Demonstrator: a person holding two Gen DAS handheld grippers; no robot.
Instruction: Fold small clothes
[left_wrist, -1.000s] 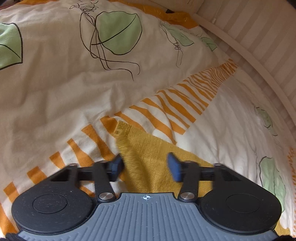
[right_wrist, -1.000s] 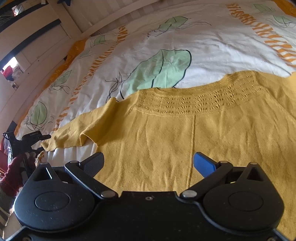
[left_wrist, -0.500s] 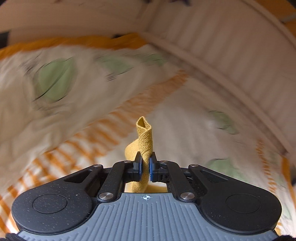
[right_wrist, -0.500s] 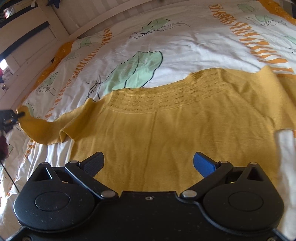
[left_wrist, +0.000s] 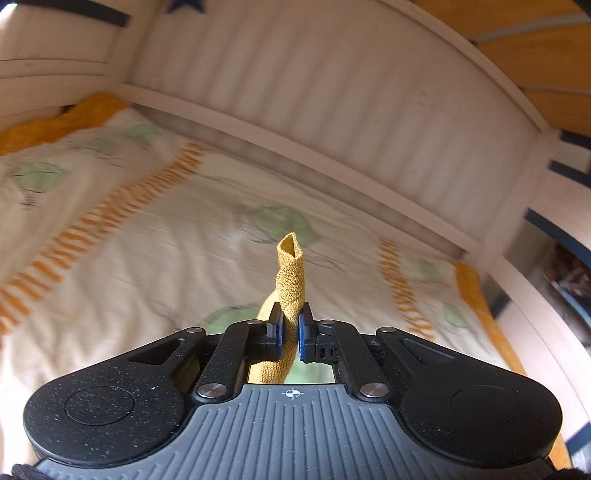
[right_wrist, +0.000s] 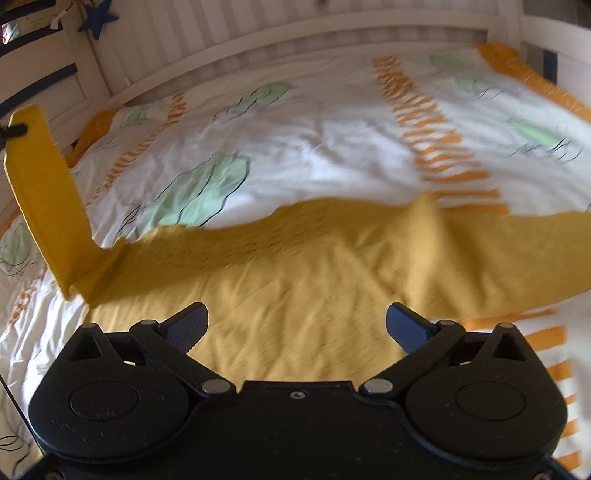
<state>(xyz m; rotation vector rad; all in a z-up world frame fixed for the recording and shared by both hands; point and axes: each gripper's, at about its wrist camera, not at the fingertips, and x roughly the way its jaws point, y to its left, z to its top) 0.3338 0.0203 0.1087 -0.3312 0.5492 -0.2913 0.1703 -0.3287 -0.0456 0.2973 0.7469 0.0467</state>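
A small mustard-yellow knit sweater (right_wrist: 295, 269) lies spread on the bed. My left gripper (left_wrist: 290, 334) is shut on the cuff of its sleeve (left_wrist: 290, 273), which sticks up between the pads. In the right wrist view that sleeve (right_wrist: 48, 199) is lifted high at the far left, with the left gripper's tip (right_wrist: 13, 131) at its end. My right gripper (right_wrist: 295, 325) is open and empty, hovering over the sweater's body.
The bed has a white duvet (right_wrist: 332, 129) with green leaves and orange stripes. A white slatted bed frame (left_wrist: 332, 110) runs along the far side. A blue star (right_wrist: 98, 16) hangs at the headboard corner.
My left gripper closed on the sleeve cuff and lifted it up off the bed. The right gripper stayed open and shifted over the sweater's body.
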